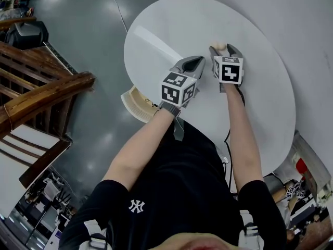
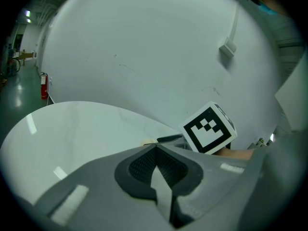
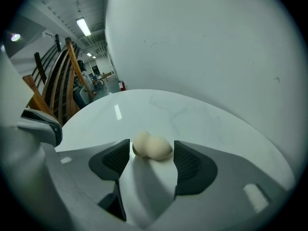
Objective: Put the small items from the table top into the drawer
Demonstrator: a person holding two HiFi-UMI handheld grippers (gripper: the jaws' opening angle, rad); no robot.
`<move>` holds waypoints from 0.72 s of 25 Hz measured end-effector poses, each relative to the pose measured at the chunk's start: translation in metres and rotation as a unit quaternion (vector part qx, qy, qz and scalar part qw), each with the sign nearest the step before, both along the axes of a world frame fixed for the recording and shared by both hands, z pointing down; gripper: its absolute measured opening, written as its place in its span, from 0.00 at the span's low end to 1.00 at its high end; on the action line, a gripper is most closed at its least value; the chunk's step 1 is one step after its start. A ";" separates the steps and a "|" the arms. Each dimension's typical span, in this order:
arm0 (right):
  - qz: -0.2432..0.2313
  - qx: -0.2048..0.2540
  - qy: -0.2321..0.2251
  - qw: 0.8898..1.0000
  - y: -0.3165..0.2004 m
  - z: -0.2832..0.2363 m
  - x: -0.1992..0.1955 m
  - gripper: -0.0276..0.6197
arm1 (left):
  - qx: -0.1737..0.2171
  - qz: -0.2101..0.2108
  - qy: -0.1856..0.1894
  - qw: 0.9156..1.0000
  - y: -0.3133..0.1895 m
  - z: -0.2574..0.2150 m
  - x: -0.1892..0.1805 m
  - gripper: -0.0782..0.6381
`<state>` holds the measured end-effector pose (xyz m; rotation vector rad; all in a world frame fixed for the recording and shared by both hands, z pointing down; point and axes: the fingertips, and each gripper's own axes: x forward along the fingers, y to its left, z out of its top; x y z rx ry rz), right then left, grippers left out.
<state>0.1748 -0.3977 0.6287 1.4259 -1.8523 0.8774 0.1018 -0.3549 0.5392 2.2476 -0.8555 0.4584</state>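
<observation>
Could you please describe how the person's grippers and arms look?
Both the left gripper and right gripper are grey with black ribbed pads inside the jaws. Each carries a white cube printed with black square markers. A black cable hangs beside the right arm. The person wears a black short-sleeved T-shirt.

It was a large indoor hall used as a lab or workshop, not a home. A polished grey floor [image 1: 88,30] ran wide around a round white desk [image 1: 260,119] set against a plain white wall [image 2: 144,47]. Long strip lights [image 3: 83,26] hung from an open, industrial ceiling. A red fire extinguisher [image 2: 44,86] stood at the wall's foot. Benches crowded with gear and spare marker cubes [image 1: 291,191] lined one edge, cabled equipment [image 1: 21,4] another, and dark wooden chairs [image 1: 36,103] stood nearby.
</observation>
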 end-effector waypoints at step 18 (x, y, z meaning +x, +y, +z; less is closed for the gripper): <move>0.005 0.029 -0.021 0.999 0.028 -0.020 -0.018 0.42 | 0.015 -0.012 0.006 1.000 0.029 -0.001 -0.025 0.11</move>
